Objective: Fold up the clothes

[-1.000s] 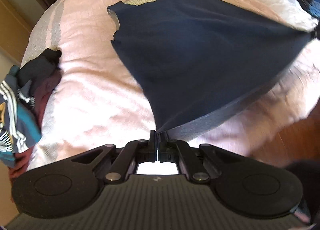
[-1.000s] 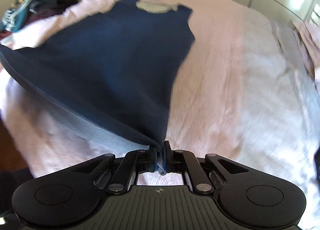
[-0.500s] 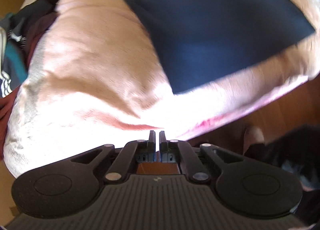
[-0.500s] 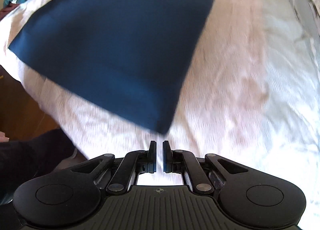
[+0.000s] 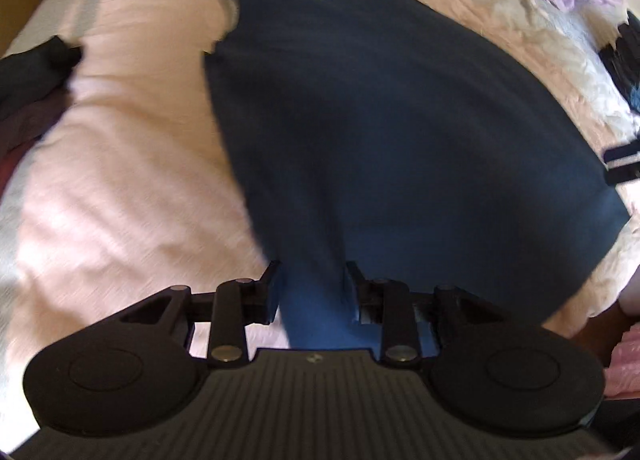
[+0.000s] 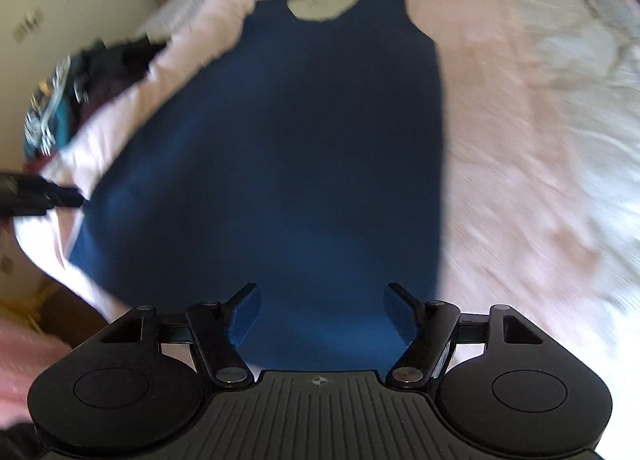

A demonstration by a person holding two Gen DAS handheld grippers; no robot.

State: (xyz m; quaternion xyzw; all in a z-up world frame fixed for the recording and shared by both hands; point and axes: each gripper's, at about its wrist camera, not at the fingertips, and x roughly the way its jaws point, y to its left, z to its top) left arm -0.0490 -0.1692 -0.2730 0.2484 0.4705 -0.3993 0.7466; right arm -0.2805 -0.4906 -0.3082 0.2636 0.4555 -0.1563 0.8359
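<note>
The left tool point(image 5: 312, 274) and right tool point(image 6: 320, 300) hover empty over the navy top's point(image 5: 400, 140) hem, jaws opening. The top lies flat on the pink bed point(image 5: 120, 180). Each should pinch one hem corner cleanly, through both layers, before folding.

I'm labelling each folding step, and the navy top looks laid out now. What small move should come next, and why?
Probably lower both grippers and pinch the near hem: the navy top lies flat on the pink bedcover, neckline far, with the left gripper and right gripper opening over that hem, gripping nothing.
</note>
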